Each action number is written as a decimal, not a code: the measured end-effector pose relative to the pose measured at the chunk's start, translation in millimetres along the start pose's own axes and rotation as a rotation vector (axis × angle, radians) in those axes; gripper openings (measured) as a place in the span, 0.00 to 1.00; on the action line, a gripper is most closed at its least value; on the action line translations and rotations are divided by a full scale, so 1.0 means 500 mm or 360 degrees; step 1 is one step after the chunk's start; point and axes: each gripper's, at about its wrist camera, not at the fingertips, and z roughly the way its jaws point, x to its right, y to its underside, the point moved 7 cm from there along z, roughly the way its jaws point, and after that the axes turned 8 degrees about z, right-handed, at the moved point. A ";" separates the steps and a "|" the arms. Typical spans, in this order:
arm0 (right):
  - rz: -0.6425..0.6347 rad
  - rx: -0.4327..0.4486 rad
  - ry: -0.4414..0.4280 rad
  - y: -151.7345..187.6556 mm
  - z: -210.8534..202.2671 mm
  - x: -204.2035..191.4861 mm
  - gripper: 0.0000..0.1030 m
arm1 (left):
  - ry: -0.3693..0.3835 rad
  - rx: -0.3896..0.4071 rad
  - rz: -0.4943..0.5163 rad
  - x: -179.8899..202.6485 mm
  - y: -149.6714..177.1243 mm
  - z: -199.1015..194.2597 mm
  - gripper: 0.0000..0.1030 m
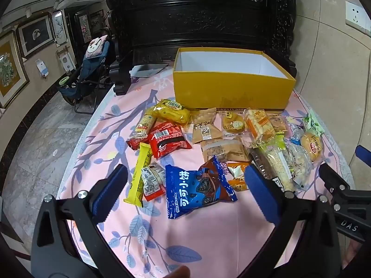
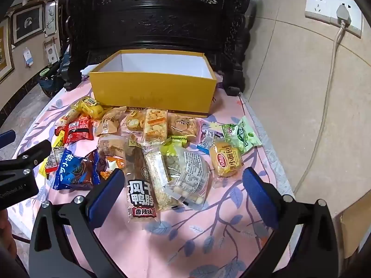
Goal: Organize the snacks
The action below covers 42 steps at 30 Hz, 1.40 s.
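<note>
An empty yellow box [image 1: 231,88] [image 2: 153,90] with a white inside stands at the back of the table. Several wrapped snacks lie spread in front of it. My left gripper [image 1: 185,185] hangs open above the blue cookie packet [image 1: 197,185] [image 2: 71,173], nothing between its blue pads. A red packet [image 1: 167,139], a yellow bar [image 1: 139,176] and a yellow bun packet [image 1: 170,111] lie to the left. My right gripper [image 2: 183,185] hangs open over the long brown duck-snack packet [image 2: 141,185] and a clear bag of nuts [image 2: 187,176]. A small bread packet [image 2: 226,161] and a green packet [image 2: 241,134] lie further right.
A pink leaf-print cloth [image 1: 208,243] [image 2: 208,236] covers the table. Dark carved wooden furniture [image 1: 197,23] rises behind the box. The tiled wall [image 2: 301,92] with a socket and cable runs along the right. A folding chair [image 1: 92,69] stands on the floor at left.
</note>
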 end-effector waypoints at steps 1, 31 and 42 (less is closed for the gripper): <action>0.0001 0.0000 -0.0002 0.000 0.000 0.000 0.99 | -0.0003 -0.0002 -0.0002 -0.001 0.000 0.000 0.98; -0.0003 -0.0060 -0.0022 0.014 0.010 -0.006 0.99 | 0.0004 -0.0045 -0.0053 -0.021 0.012 0.011 0.98; -0.0003 -0.0063 -0.0022 0.015 0.010 -0.006 0.99 | 0.0005 -0.0047 -0.0055 -0.021 0.013 0.011 0.98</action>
